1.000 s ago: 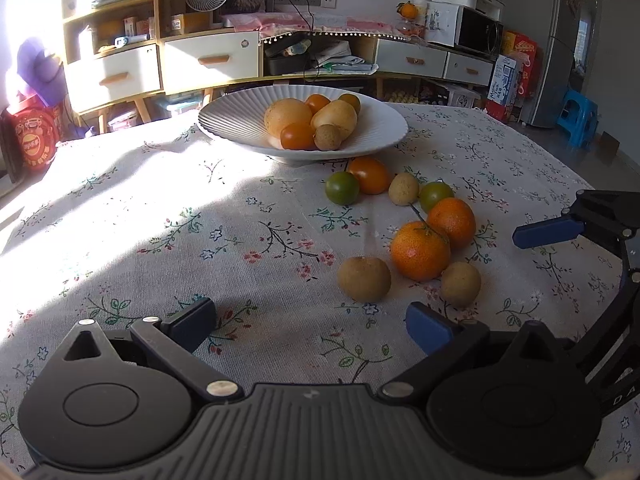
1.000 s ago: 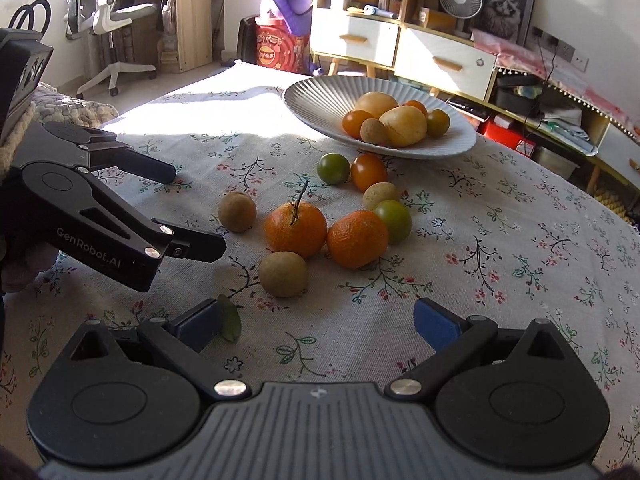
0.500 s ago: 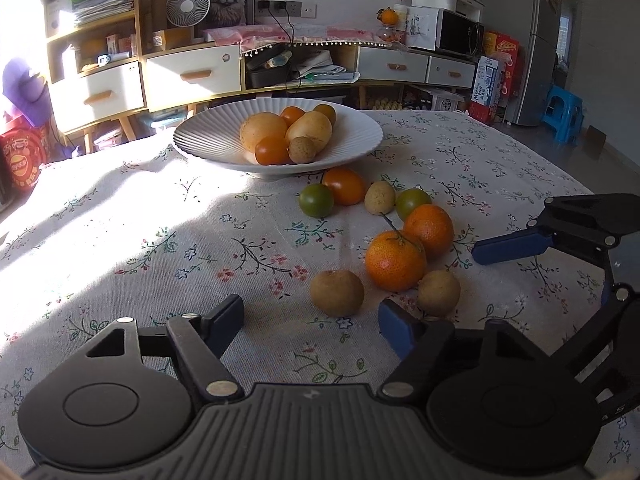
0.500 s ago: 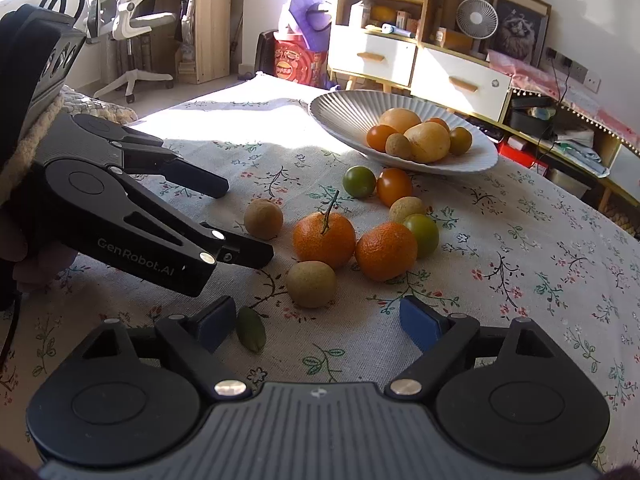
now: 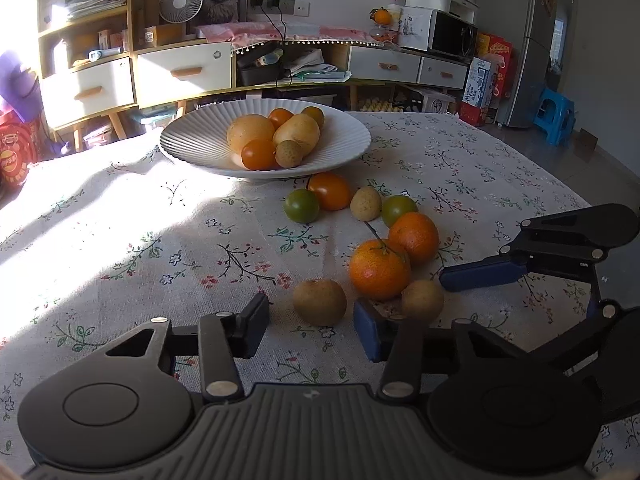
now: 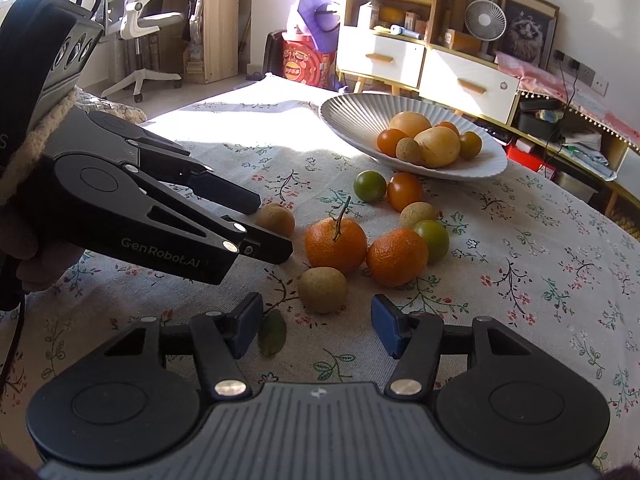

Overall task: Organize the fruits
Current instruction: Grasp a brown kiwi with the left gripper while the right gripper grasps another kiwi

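Note:
A white ribbed bowl (image 5: 344,136) (image 6: 352,116) holds several fruits. Loose fruits lie on the floral tablecloth in front of it: two oranges (image 5: 379,269) (image 6: 335,245), green and orange tomatoes (image 5: 301,205), and small brown fruits. My left gripper (image 5: 310,322) is open, low over the cloth, with a brown fruit (image 5: 319,302) (image 6: 275,220) just ahead between its fingers. My right gripper (image 6: 316,322) is open, with another brown fruit (image 6: 322,289) (image 5: 422,300) just ahead between its fingers. The left gripper also shows in the right wrist view (image 6: 272,224).
A green leaf (image 6: 273,333) lies by the right gripper's left finger. The right gripper's fingers (image 5: 480,274) reach in from the right in the left wrist view. Cabinets, a fan and an office chair stand beyond the table.
Both grippers moved forward toward the loose fruits and narrowed a little. Each now has a brown fruit just ahead between its fingers.

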The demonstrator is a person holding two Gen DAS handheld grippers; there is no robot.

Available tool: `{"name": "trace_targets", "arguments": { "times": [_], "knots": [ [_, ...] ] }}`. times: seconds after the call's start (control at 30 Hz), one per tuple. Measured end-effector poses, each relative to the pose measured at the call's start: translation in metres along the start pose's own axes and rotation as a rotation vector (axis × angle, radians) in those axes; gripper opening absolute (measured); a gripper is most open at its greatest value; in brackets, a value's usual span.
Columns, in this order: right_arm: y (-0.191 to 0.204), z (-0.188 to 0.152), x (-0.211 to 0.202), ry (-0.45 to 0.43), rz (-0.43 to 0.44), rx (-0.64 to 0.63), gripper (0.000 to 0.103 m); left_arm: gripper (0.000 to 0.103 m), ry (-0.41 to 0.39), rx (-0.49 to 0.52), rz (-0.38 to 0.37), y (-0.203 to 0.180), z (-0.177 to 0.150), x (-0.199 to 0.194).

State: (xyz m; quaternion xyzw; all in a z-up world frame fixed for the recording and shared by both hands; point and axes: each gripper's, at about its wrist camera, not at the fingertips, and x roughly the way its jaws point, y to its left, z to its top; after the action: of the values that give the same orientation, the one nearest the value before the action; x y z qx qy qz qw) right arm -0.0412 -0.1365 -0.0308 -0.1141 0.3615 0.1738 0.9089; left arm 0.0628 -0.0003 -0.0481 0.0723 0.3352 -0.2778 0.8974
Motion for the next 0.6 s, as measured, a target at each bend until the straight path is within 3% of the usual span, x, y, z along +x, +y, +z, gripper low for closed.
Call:
{"name": "trace_targets", "arguments": {
  "times": [0.43,0.6],
  "knots": [
    [-0.0003,0.0039,-0.0002,-0.005,-0.008,0.001,0.039,0.016,0.006,-0.015,-0.009,-0.0009,0.0028,-0.0009],
    [-0.0004,0.0059,0.0000,-0.006,-0.009,0.002,0.033,0.015,0.009,-0.020,-0.010,-0.0008,0.0034,-0.0013]
  ]
}}
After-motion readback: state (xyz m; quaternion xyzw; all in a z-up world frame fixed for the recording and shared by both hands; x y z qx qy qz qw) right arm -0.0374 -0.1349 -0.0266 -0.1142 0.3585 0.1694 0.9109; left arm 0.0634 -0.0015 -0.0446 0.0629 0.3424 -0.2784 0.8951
